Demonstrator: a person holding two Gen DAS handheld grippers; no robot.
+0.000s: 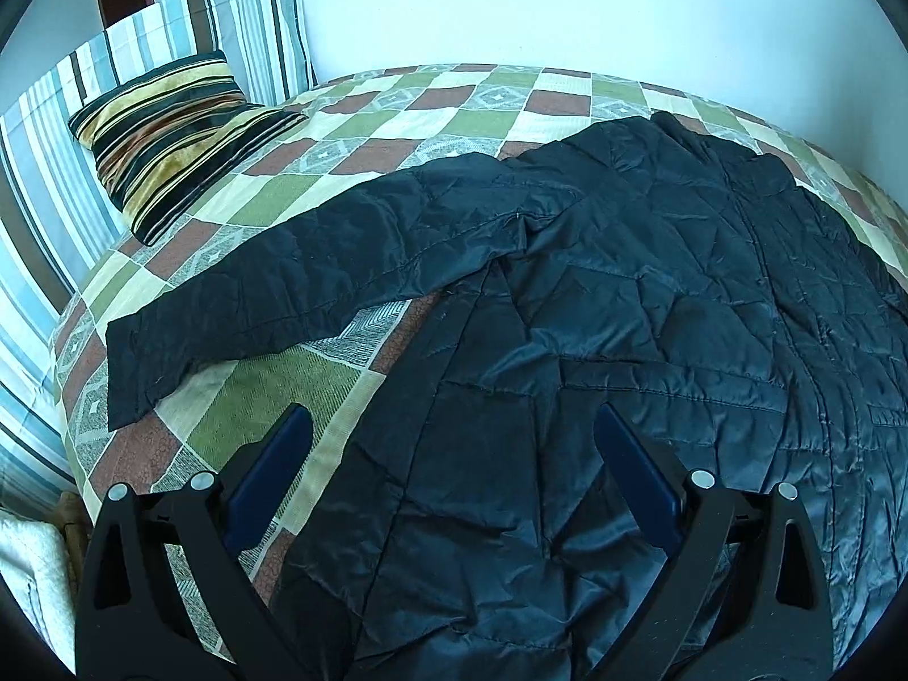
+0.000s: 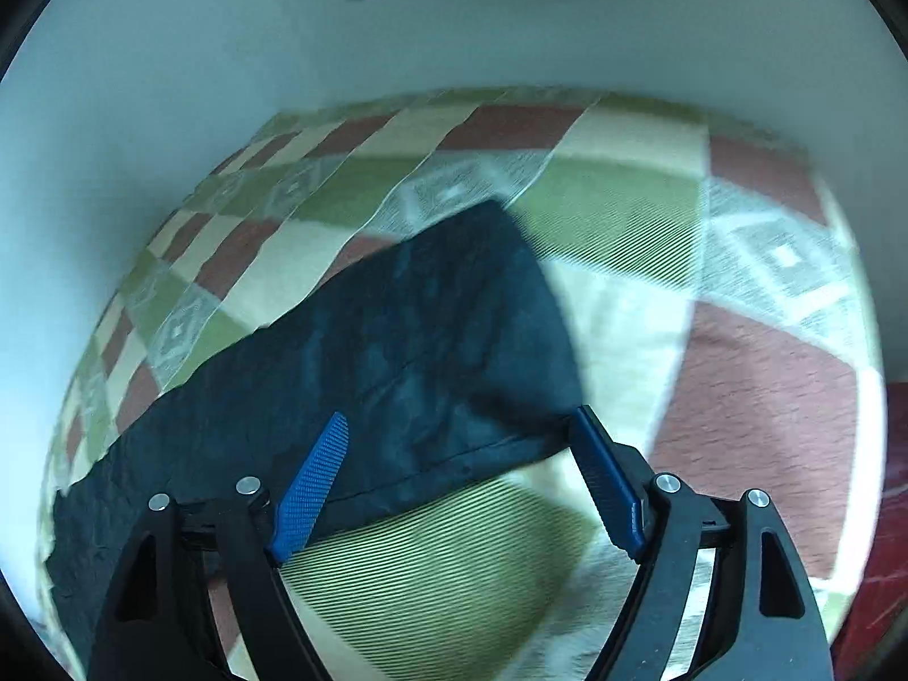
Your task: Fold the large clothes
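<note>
Dark quilted jacket [image 1: 624,295] lies spread flat on the bed [image 1: 465,96], body toward 3 o'clock in the left wrist view, one sleeve [image 1: 272,278] stretched out toward 9 o'clock, near the striped pillow [image 1: 170,136].

Left gripper [image 1: 451,431]: jaws wide, holding nothing, hovering over the jacket's near edge.

Right gripper [image 2: 457,442]: jaws wide, empty, poised at the other sleeve [image 2: 408,352]; its cuff points to 12 o'clock. View is motion-blurred, so contact with cloth cannot be confirmed.

Judgement: step in hand is grasping for the first sleeve fold.

- Pinch at the sleeve hem, both layers, not the slick top skin alone.
- Close fully before lifting; the shiny fabric looks slippery.
- Carry the sleeve across the body low and flat to avoid dragging the checkered bedcover.
</note>
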